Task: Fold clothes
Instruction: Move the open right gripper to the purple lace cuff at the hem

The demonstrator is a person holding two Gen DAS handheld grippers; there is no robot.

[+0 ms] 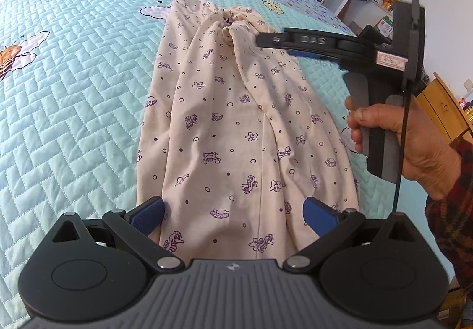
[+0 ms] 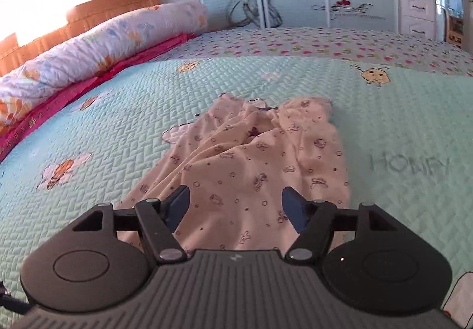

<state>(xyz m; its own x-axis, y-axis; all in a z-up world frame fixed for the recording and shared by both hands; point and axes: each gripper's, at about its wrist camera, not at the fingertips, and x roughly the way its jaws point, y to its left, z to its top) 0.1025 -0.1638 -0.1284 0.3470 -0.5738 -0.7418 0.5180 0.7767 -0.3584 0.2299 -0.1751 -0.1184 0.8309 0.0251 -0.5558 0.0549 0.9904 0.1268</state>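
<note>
Cream pyjama trousers [image 1: 236, 128] with small purple sea-creature and dot print lie lengthwise on the mint quilted bedspread [image 1: 74, 92], legs side by side and overlapping, creased along their length, far waist end bunched and rumpled. Left gripper [image 1: 233, 215] hovers low over the near end with blue pads [image 1: 147, 215] spread wide, fabric between them but not pinched. Right gripper [image 2: 235, 206], held in a hand [image 1: 414, 139] with a plaid sleeve [image 1: 452, 210], also has fingers wide apart over the cloth, its tip reaching toward the bunched far end in the left wrist view.
</note>
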